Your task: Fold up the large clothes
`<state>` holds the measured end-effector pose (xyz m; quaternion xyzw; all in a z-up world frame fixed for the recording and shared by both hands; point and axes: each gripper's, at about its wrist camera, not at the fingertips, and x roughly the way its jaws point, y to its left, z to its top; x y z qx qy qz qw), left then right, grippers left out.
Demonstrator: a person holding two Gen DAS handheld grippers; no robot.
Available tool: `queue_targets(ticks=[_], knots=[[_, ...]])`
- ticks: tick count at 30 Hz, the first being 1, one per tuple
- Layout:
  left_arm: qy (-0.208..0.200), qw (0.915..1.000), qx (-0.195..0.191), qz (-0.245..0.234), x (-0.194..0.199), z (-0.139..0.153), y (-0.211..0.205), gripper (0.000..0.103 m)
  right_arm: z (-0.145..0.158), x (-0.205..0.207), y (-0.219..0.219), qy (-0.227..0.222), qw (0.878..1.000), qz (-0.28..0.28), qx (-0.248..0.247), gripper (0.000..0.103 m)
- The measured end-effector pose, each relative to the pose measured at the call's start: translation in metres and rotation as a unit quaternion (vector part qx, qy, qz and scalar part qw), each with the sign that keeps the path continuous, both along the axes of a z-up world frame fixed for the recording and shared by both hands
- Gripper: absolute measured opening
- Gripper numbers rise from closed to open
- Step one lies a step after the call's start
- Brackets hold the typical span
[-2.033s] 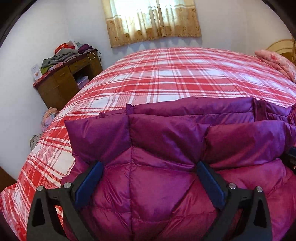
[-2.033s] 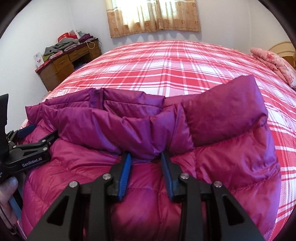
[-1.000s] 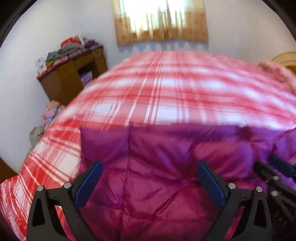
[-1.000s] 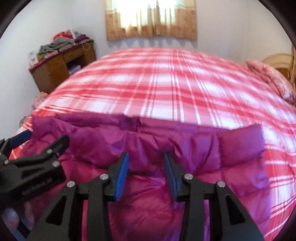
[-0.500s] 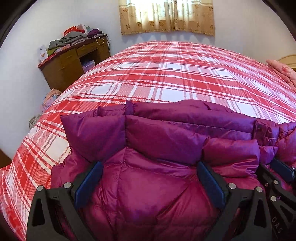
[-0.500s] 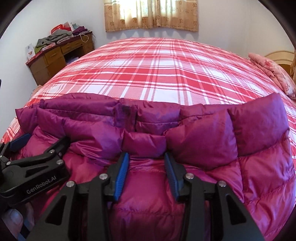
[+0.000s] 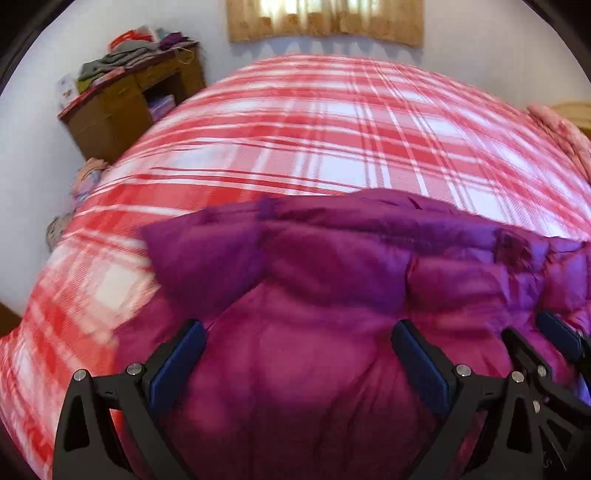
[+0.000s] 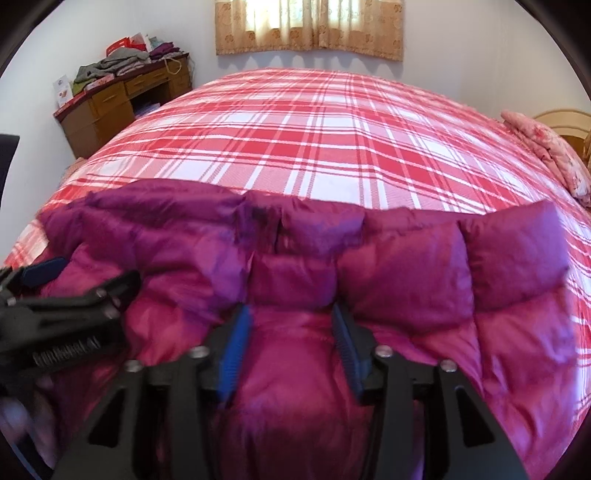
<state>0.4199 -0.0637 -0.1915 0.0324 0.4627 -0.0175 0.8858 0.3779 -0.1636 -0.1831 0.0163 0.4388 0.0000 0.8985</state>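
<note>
A puffy magenta down jacket lies on the near end of the red plaid bed; it also fills the lower half of the right wrist view. My left gripper has its jaws spread wide, with the jacket's padded bulk bulging between them. My right gripper stands half closed with a roll of the jacket between its blue pads. The left gripper shows at the left of the right wrist view. The right gripper shows at the lower right of the left wrist view.
A wooden desk piled with clothes stands by the far left wall. A curtained window is at the back. A pink floral pillow lies at the bed's right edge. Bare plaid bedspread stretches beyond the jacket.
Both grippers have shifted with the jacket, and the views are now blurred by motion. The jacket's far folded edge sits lower in the left wrist view. Jaw openings look unchanged.
</note>
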Motion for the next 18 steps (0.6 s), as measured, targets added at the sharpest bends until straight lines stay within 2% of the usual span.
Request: queue_targets(ticks=[2,4,6,9,11,13,16,18], knots=[[-0.039,0.999,-0.015,-0.016,-0.035,0.018,0.012,0.102,0.013,-0.023,-0.001,-0.017,1.0,0.0,0.002,0.066],[-0.071,0.9974,-0.013,-0.007,-0.065,0.021,0.024,0.102,0.021,-0.055,0.002,-0.04,0.999,0.0,-0.023,0.066],[-0.075,0.9972,-0.008,0.004,-0.08,0.008,0.029,0.102,0.016,-0.072,0.002,-0.042,0.999,-0.009,-0.03,0.066],[-0.064,0.9976,0.026,0.004,-0.085,-0.017,0.024,0.102,-0.001,-0.084,0.011,-0.045,0.997,-0.015,-0.057,0.068],[-0.087,0.9957,0.032,0.003,-0.093,-0.017,0.022,0.102,-0.007,-0.087,0.016,-0.055,0.996,-0.016,-0.07,0.068],[-0.083,0.9958,0.038,0.003,-0.095,-0.015,0.022,0.102,-0.012,-0.086,0.017,-0.051,0.996,-0.016,-0.074,0.068],[-0.078,0.9965,0.021,0.02,-0.108,-0.006,0.033,0.102,-0.01,-0.085,0.016,-0.044,0.996,-0.013,-0.075,0.068],[-0.099,0.9945,-0.009,0.033,-0.131,0.007,0.051,0.102,-0.001,-0.094,0.014,-0.046,0.996,-0.012,-0.072,0.069]])
